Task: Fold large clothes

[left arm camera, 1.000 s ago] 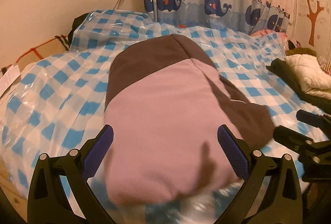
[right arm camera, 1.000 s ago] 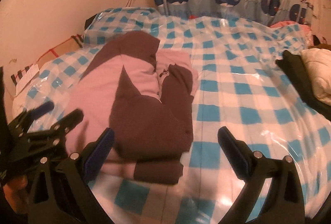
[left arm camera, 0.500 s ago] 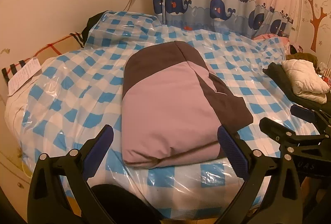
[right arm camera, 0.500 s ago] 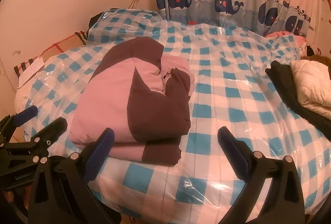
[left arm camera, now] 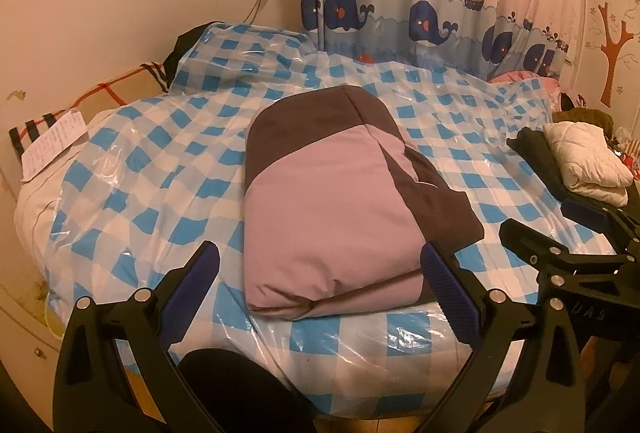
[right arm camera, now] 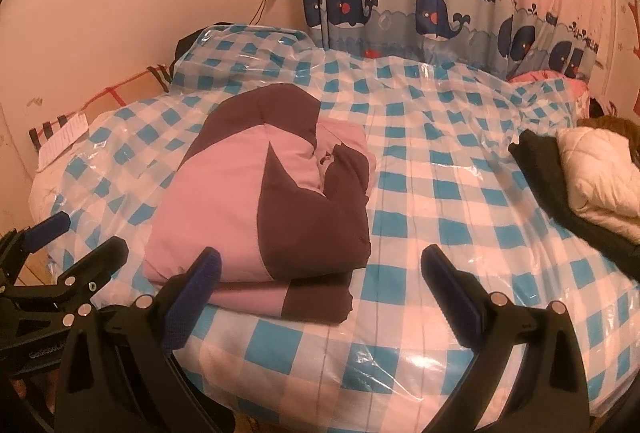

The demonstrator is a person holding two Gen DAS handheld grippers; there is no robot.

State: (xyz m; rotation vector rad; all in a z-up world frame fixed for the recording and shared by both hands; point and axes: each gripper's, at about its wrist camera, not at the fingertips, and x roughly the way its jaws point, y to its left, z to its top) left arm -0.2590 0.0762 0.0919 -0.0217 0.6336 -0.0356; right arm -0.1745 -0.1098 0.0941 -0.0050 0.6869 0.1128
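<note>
The pink and brown jacket (left arm camera: 336, 201) lies folded into a compact bundle near the front edge of the plastic-covered checked bed (right arm camera: 460, 193). The left gripper (left arm camera: 320, 273) and right gripper (right arm camera: 320, 273) hover above that edge, jaws spread wide, holding nothing. The fold looks finished; a good close would tuck the loose brown flap (right arm camera: 316, 303) under without disturbing the stack

A folded pink-and-brown jacket (left arm camera: 340, 201) lies on the checked bed (left arm camera: 140, 193). The left gripper (left arm camera: 320, 273) hangs spread wide just short of the jacket's near edge, touching nothing. The right gripper (left arm camera: 560, 229) shows right of the jacket. A cream coat (left arm camera: 584, 161) sits further right, whale curtain (left arm camera: 420, 13) behind.
</note>
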